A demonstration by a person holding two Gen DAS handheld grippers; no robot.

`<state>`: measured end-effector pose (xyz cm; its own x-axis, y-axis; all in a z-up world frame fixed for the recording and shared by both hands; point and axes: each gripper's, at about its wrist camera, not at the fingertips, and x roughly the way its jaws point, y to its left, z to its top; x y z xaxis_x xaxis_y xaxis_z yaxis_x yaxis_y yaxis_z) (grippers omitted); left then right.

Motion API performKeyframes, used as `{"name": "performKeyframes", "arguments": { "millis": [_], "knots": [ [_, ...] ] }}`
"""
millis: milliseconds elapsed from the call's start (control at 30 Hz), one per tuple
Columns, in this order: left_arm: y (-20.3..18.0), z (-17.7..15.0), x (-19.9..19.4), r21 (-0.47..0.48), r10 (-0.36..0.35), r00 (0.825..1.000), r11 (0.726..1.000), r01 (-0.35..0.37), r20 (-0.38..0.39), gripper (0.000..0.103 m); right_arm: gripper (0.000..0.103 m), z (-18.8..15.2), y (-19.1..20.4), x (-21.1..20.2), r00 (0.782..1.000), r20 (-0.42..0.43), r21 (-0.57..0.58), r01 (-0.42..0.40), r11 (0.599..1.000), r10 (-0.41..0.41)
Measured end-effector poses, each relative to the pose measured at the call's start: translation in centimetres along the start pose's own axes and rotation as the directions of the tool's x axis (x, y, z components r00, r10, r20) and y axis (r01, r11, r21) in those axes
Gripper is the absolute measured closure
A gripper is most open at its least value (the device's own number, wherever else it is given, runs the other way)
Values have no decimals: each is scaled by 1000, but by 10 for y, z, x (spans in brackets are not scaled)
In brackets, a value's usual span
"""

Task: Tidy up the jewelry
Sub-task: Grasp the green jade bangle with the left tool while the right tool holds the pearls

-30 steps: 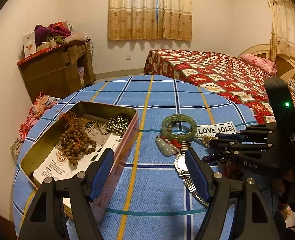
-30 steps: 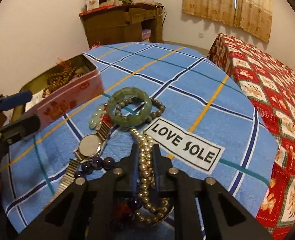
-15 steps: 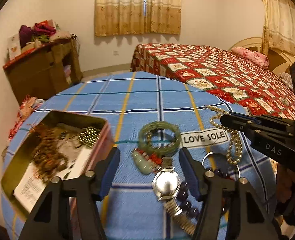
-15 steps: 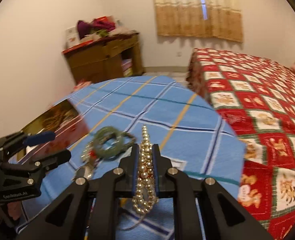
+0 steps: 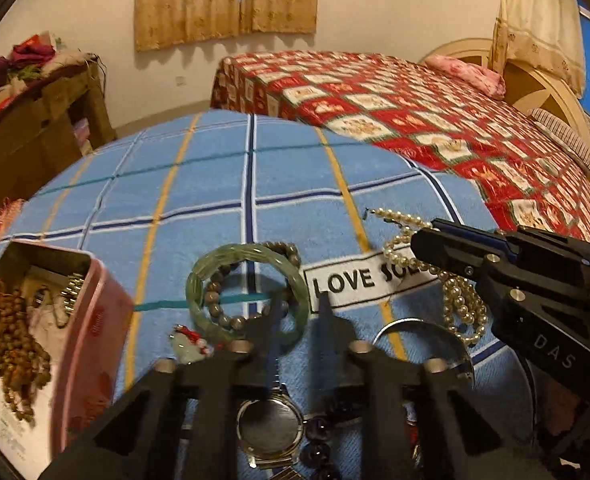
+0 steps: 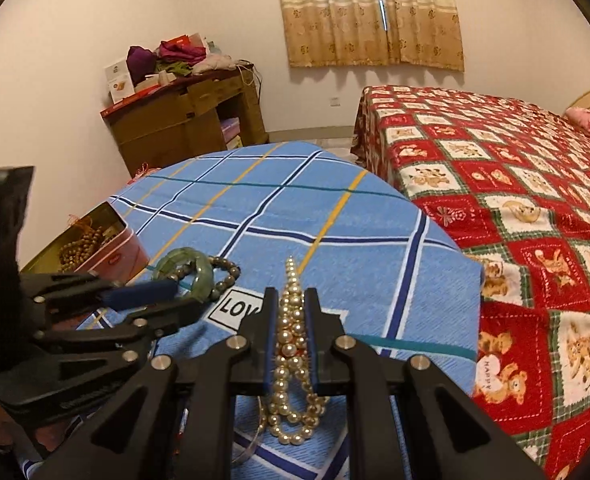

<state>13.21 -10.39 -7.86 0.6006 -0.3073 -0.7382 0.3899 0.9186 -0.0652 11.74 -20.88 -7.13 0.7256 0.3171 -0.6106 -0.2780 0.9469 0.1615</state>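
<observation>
Pearl-coloured beads make up the necklace [image 6: 291, 344] that the right tool [image 6: 289, 312] has clamped between its two fingers, the strand lifted clear of the blue checked cloth [image 6: 335, 216] on the tabletop. One end of the string stands up past the fingertips, and the rest hangs below in doubled loops. From the left wrist view the same loops dangle under that tool, just in front of the white "LOVE SOLE" label [image 5: 359, 280].

The left tool [image 5: 299, 316] hovers low over the rest of the jewelry with its fingers a narrow gap apart and nothing between them. One fingertip overlaps the near rim of the green jade bangle [image 5: 247, 292], though I cannot tell whether it touches. A bracelet of brownish beads [image 5: 231, 280] lies inside and under the bangle. Just to the bangle's left lies a pale jade pendant [image 5: 187, 348] with red knots.

A steel wristwatch [image 5: 269, 428] shows between the tool's linkages, its strap cut off by the frame edge; dark purple beads [image 5: 315, 432] beside it are half hidden. A thin silver bangle [image 5: 419, 328] is only partly visible.

At the left sits the open pink tin [image 5: 91, 344], holding a wooden bead string [image 5: 19, 344] and some blurred smaller pieces.
</observation>
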Motion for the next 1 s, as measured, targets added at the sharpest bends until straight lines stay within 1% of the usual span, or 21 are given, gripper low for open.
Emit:
{"name": "performKeyframes", "arguments": {
  "millis": [33,200,300,500,733,833,933,1000],
  "knots": [
    [2,0,-3,-6,-4,1000,1000,4,7,98,88,0,0,-1,1000,2,0,-2,1000,2],
    [0,-4,-25,1,-15,998,1000,15,57,98,88,0,0,-6,1000,18,3,-14,1000,14],
    [2,-5,-37,-15,-18,996,1000,19,85,98,88,1,2,-11,999,30,0,-20,1000,20],
    [9,-2,-66,-52,-29,987,998,37,156,98,88,10,9,-25,998,65,-24,-24,999,26],
    [15,3,-88,-79,-32,977,996,50,213,98,88,19,16,-36,995,93,-46,-32,998,36],
    [16,3,-96,-80,-22,972,996,42,234,98,88,24,20,-40,994,101,-58,-44,997,49],
    [16,0,-101,-70,8,969,997,10,247,98,88,29,23,-41,992,104,-66,-60,996,66],
    [18,-1,-103,-81,18,968,997,3,250,98,88,32,28,-41,992,104,-79,-66,995,74]
  ]
}}
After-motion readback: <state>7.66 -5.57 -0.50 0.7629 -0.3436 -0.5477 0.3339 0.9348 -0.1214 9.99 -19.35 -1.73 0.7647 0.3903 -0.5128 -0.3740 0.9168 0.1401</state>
